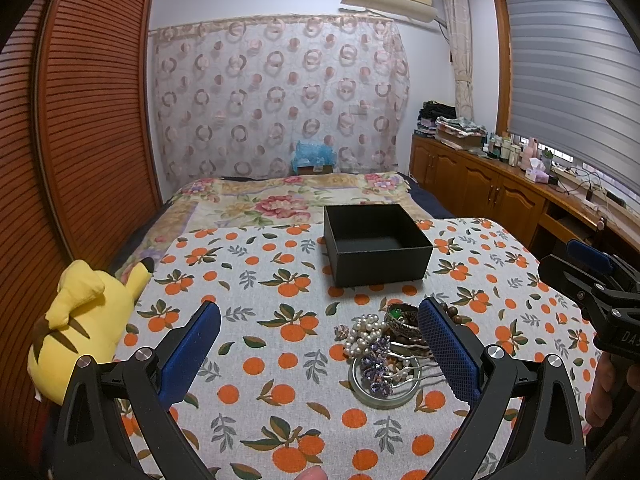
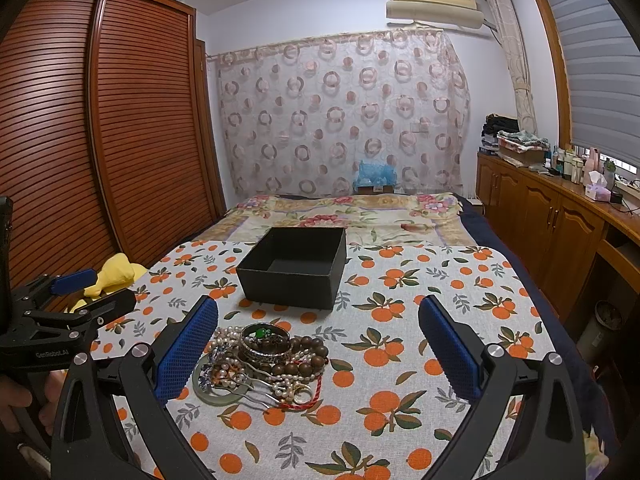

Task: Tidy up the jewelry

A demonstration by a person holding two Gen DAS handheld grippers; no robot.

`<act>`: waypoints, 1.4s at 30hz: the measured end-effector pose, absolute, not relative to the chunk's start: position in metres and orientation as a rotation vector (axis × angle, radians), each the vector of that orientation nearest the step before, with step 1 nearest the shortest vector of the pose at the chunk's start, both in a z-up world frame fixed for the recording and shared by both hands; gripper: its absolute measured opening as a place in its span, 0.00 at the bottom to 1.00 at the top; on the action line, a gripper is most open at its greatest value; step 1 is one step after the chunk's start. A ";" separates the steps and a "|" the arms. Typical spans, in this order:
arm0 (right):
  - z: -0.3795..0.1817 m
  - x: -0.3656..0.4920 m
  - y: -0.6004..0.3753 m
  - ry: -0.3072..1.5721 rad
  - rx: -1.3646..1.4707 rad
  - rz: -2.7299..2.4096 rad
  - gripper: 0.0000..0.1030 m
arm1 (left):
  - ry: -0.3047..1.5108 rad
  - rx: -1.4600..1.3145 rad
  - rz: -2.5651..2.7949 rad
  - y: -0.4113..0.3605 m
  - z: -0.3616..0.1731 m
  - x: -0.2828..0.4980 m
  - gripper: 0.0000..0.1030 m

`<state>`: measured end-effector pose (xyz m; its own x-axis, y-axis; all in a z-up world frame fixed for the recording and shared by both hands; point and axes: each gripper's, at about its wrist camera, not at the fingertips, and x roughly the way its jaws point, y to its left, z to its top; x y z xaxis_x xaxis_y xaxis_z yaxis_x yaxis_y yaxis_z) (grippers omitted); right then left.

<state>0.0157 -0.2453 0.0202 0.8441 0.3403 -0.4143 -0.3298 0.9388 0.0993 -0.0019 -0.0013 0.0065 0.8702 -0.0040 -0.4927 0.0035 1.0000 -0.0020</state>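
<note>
Left hand-held gripper (image 1: pixel 320 344): we hold it above the counter (image 1: pixel 248 280), fingers spread wide, nothing between the pads.
Right hand-held gripper (image 2: pixel 318 340): also spread wide and empty; we hold it above the counter with the heap near its left finger.
Jewelry (image 2: pixel 260 364): one tangled heap on the near part of the counter, well short of the box.
Box (image 2: pixel 294 266): black, open-topped, apparently empty, standing farther back on the counter, apart from the heap.
Heap contents: a dark metal bangle (image 2: pixel 265 344) with a green stone on top; brown wooden beads (image 2: pixel 304 356) beside it; pearl strands (image 1: pixel 366 332); a pale jade-like ring (image 2: pixel 218 394) underneath; a red cord (image 2: pixel 310 394); purple beaded pieces (image 1: pixel 374 364).
Handling, bangle: we judge it rigid and fairly light; its smooth metal may slip, so we would pinch across the rim wall.
Handling, strands: limp and light; we expect them to drape and to drag neighbours along, since they lie interlaced. We would take hold at a bunched section, not at a single loop.
Handling, jade ring: likely stiff and brittle; it lies flat under other pieces, so we would clear those first.
Task state: we judge that nothing is sorted yet.
Risk: lifting one strand may pull the whole tangle.
</note>
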 end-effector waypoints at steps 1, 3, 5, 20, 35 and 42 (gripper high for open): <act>0.020 0.016 -0.246 0.441 0.025 0.354 0.98 | 0.515 -0.001 -0.004 -0.001 0.007 -0.002 0.93; 0.020 0.016 -0.246 0.441 0.025 0.354 0.98 | 0.515 -0.001 -0.004 -0.001 0.006 -0.002 0.93; 0.020 0.016 -0.246 0.441 0.025 0.354 0.98 | 0.510 -0.002 -0.005 -0.004 0.010 -0.002 0.93; 0.021 0.017 -0.240 0.443 0.025 0.356 0.98 | 0.520 -0.008 -0.014 -0.013 0.009 -0.003 0.93; 0.003 0.031 -0.232 0.494 -0.002 0.481 0.97 | 0.611 -0.031 -0.025 0.006 -0.022 0.017 0.93; -0.009 0.050 -0.210 0.560 -0.066 0.577 0.88 | 0.655 -0.045 -0.026 0.021 -0.034 0.026 0.93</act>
<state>0.0496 -0.2098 -0.0094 0.6941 0.4985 -0.5193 -0.5336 0.8405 0.0936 0.0265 0.0210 -0.0338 0.7925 -0.0385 -0.6086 0.0100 0.9987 -0.0502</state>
